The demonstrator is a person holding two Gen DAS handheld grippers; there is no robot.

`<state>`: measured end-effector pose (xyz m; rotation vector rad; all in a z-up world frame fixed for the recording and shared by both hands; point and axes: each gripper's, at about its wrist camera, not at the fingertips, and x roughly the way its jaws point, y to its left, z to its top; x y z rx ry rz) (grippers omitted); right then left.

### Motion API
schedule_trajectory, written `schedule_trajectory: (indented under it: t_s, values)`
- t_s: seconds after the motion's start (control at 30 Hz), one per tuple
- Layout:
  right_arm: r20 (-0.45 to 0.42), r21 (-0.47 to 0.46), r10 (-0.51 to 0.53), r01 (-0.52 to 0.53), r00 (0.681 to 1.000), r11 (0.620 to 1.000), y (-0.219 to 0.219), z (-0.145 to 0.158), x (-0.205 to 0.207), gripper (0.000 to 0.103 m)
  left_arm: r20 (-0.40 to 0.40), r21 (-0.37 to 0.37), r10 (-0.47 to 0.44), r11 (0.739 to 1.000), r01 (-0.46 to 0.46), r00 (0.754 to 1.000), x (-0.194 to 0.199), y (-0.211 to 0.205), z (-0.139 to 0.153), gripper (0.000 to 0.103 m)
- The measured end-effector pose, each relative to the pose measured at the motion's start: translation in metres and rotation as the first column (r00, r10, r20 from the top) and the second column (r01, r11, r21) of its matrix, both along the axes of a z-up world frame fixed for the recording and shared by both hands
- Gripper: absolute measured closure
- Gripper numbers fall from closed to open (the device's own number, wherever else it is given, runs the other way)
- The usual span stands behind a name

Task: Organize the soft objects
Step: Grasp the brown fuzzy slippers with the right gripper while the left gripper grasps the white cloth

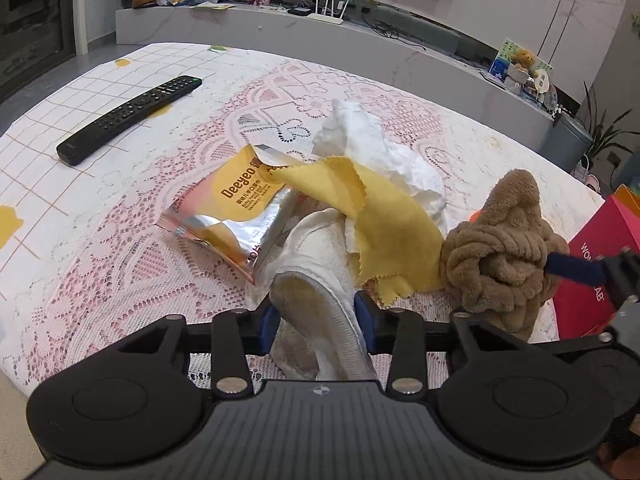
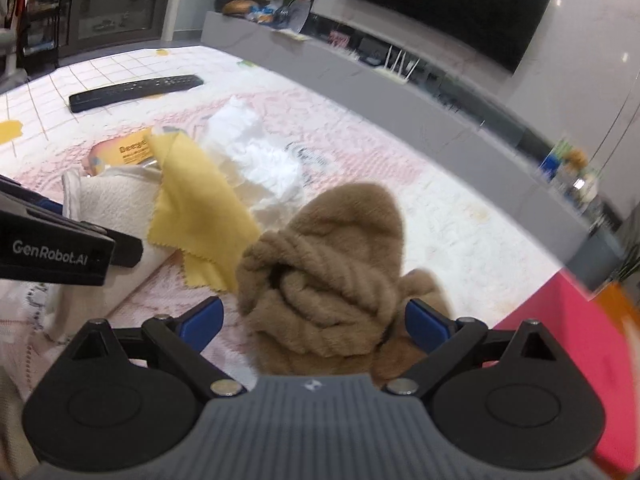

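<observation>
Nearby, yellow cloth (image 1: 376, 224) drapes over the cream towel (image 1: 320, 264).

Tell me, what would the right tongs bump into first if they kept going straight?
Probably the brown fluffy towel: the right tongs are open with that bundle already sitting between them, right ahead. How near it is, I can't tell.

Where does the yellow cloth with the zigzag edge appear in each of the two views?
Left wrist view: the yellow cloth is right of centre, draped over the white towel, left of the brown plush bundle.
Right wrist view: the cloth is left of centre, above the bundle.
Shared landmark: the black remote control, upper left in both.
</observation>
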<state>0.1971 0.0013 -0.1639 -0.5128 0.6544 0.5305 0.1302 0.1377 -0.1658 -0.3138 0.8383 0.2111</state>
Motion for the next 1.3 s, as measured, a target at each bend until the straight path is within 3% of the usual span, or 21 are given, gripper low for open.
schedule_trajectory:
  t_s: [0.07, 0.2, 0.37, 0.4, 0.43, 0.47, 0.5, 0.53, 0.67, 0.77, 0.97, 1.07, 1.1, 1.13, 1.3]
  values:
    - [-0.027, 0.006, -0.014, 0.015, 1.0, 1.0, 0.001, -0.006, 0.003, 0.01, 0.004, -0.007, -0.007, 1.0, 0.007, 1.0, 0.0, 0.0, 0.001, 0.067]
    - [0.045, -0.056, -0.035, 0.038, 0.998, 0.998, 0.005, -0.012, -0.002, 0.033, 0.022, -0.014, -0.015, 1.0, 0.015, 1.0, -0.002, 0.0, 0.004, 0.072]
    - [0.027, -0.042, -0.033, 0.034, 0.999, 0.999, 0.004, -0.009, -0.007, 0.055, 0.031, -0.029, -0.024, 0.999, 0.025, 0.999, -0.003, 0.002, 0.002, 0.078]
    - [0.025, -0.047, -0.032, 0.033, 0.999, 0.998, 0.004, -0.009, -0.008, 0.063, 0.034, -0.031, -0.024, 0.999, 0.025, 0.999, -0.004, 0.001, 0.003, 0.078]
    - [0.024, -0.048, -0.028, 0.029, 0.999, 0.998, 0.005, -0.008, -0.01, 0.084, 0.04, -0.031, -0.025, 0.999, 0.027, 0.999, -0.005, 0.0, 0.004, 0.078]
    - [0.035, -0.057, -0.033, 0.035, 0.999, 0.998, 0.005, -0.007, -0.01, 0.093, 0.046, -0.029, -0.027, 0.999, 0.028, 0.999, -0.006, 0.0, 0.005, 0.079]
    - [0.034, -0.062, -0.031, 0.033, 0.999, 0.997, 0.005, -0.006, -0.011, 0.095, 0.051, -0.025, -0.028, 0.999, 0.029, 0.998, -0.007, 0.0, 0.006, 0.079]
    - [0.029, -0.059, -0.033, 0.034, 0.999, 0.998, 0.004, -0.003, -0.012, 0.103, 0.051, -0.024, -0.025, 0.999, 0.027, 0.998, -0.008, -0.001, 0.007, 0.079]
    - [0.04, -0.03, -0.043, 0.044, 0.998, 0.999, -0.005, 0.013, -0.026, 0.103, 0.056, -0.049, -0.02, 0.999, 0.023, 0.998, -0.017, 0.001, 0.013, 0.08]
    - [0.056, -0.012, -0.052, 0.052, 0.997, 0.999, -0.011, 0.026, -0.044, 0.103, 0.061, -0.109, 0.008, 0.994, -0.001, 0.998, -0.029, 0.006, 0.02, 0.081]
    - [0.05, 0.032, -0.042, 0.04, 0.998, 0.999, -0.024, 0.031, -0.063, 0.102, 0.176, -0.11, 0.017, 0.994, 0.002, 0.984, -0.06, -0.005, 0.047, 0.082]
    - [0.042, 0.034, -0.073, 0.072, 0.996, 0.997, -0.032, 0.026, -0.062, 0.083, 0.212, -0.112, -0.02, 0.993, 0.045, 0.977, -0.061, -0.013, 0.055, 0.082]
    - [0.033, 0.048, -0.085, 0.083, 0.996, 0.995, -0.036, 0.026, -0.061, 0.069, 0.214, -0.105, -0.03, 0.993, 0.054, 0.976, -0.057, -0.015, 0.056, 0.082]
    - [0.025, 0.063, -0.095, 0.093, 0.995, 0.994, -0.038, 0.025, -0.061, 0.062, 0.21, -0.102, -0.034, 0.993, 0.056, 0.977, -0.052, -0.017, 0.057, 0.082]
    - [-0.004, 0.098, -0.129, 0.129, 0.992, 0.987, -0.043, 0.015, -0.051, 0.05, 0.199, -0.129, -0.039, 0.99, 0.066, 0.979, -0.026, -0.023, 0.046, 0.082]
